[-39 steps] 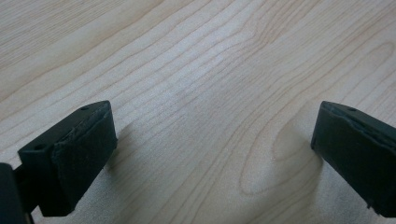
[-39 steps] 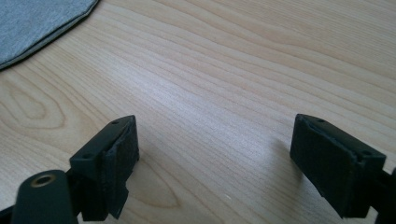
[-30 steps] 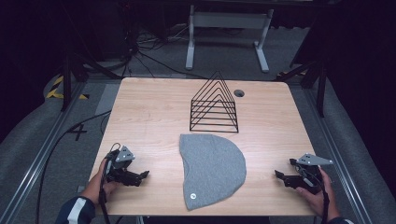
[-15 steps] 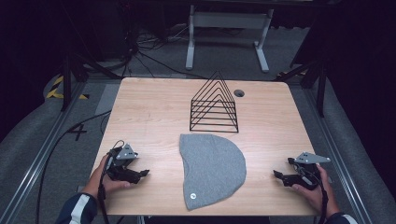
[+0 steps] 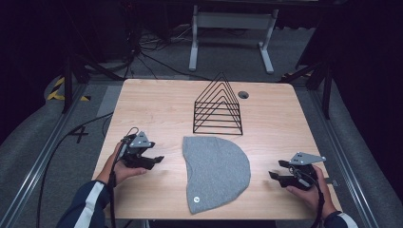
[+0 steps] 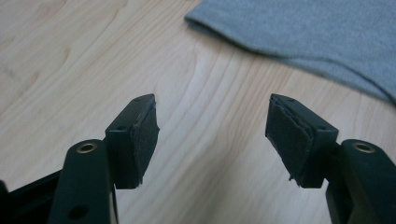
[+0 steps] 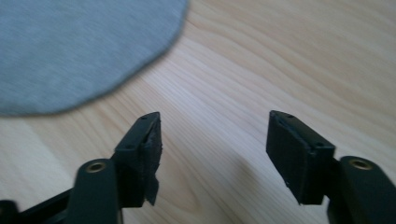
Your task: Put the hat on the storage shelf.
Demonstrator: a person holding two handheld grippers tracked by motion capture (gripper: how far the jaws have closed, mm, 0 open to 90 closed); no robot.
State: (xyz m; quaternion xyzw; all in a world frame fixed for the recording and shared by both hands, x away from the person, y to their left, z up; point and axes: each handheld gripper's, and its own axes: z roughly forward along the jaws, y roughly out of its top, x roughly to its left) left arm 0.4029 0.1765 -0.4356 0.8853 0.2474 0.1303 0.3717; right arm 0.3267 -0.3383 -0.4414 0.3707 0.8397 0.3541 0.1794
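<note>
The grey beanie (image 5: 216, 172) lies flat mid-desk (image 5: 157, 104), so both tongs, left (image 5: 154, 159) and right (image 5: 275, 169), flank it, spread and empty, jaws just narrowing for edge pinches.

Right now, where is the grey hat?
In the high view the grey beanie lies flat on the near middle of the wooden table, just in front of the black wire rack, between the left tongs and the right tongs.
</note>
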